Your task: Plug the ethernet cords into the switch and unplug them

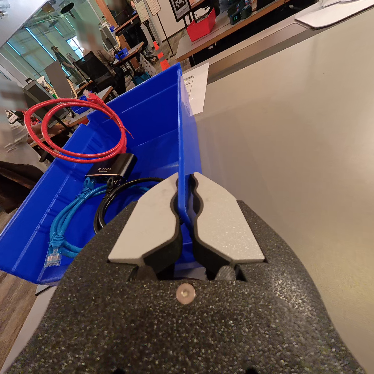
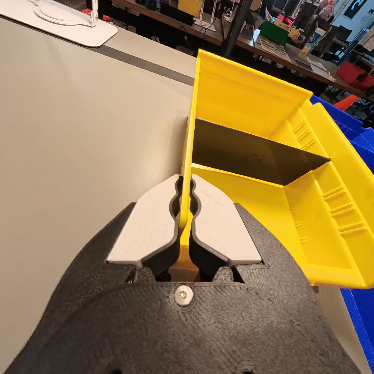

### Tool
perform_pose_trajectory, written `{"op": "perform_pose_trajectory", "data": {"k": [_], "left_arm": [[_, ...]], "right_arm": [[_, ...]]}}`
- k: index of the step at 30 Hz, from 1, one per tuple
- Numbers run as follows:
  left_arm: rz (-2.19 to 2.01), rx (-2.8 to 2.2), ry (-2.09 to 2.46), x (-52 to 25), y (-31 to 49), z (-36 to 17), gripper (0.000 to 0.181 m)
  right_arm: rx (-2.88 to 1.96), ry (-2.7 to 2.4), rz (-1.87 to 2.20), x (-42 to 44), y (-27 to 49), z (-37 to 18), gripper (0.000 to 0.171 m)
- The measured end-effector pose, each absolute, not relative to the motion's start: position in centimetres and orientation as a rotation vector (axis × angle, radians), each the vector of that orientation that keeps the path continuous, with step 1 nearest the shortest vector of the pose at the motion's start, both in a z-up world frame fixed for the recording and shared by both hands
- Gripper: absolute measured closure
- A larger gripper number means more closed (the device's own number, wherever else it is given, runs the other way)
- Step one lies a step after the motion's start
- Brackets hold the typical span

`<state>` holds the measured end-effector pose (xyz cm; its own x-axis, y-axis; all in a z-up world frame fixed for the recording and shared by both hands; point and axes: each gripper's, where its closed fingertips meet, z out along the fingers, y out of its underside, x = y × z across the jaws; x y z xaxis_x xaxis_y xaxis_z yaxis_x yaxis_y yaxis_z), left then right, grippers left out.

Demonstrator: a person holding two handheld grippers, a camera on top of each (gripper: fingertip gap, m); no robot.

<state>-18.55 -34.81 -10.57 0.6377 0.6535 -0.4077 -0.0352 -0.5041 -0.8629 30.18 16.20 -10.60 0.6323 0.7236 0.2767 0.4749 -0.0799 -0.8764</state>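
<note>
In the left wrist view a blue bin (image 1: 153,129) holds a small black switch (image 1: 114,165) with a red ethernet cord (image 1: 81,129) looped over it, a blue ethernet cord (image 1: 66,218) and a black cable (image 1: 105,204) plugged into its near side. The blue cord's loose clear plug (image 1: 53,258) lies at the bin's near end. My left gripper (image 1: 184,178) is shut on the blue bin's right wall. In the right wrist view my right gripper (image 2: 185,178) is shut on the left wall of a yellow bin (image 2: 263,202), which has a black divider (image 2: 253,153) across it.
Both bins sit on a grey table (image 1: 293,141). A white sheet of paper (image 1: 197,89) lies beyond the blue bin. A white flat pad (image 2: 60,22) lies at the table's far edge. More blue bins (image 2: 362,141) stand right of the yellow one. Workbenches and chairs fill the background. My right fingertips sit around 70 centimetres from my left ones.
</note>
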Motion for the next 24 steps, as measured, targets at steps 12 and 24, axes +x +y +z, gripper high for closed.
{"op": "perform_pose_trajectory", "data": {"k": [12, 24], "left_arm": [[0.899, -1.928, -0.473, -18.7, -35.1, -10.6, 0.175], [0.854, -1.945, -0.442, -19.1, -35.8, -10.6, 0.175]], "right_arm": [[-1.704, -0.911, 0.359, 30.5, 16.1, -10.1, 0.161], [-1.705, -0.924, 0.372, 31.4, 15.7, -9.9, 0.168]]}}
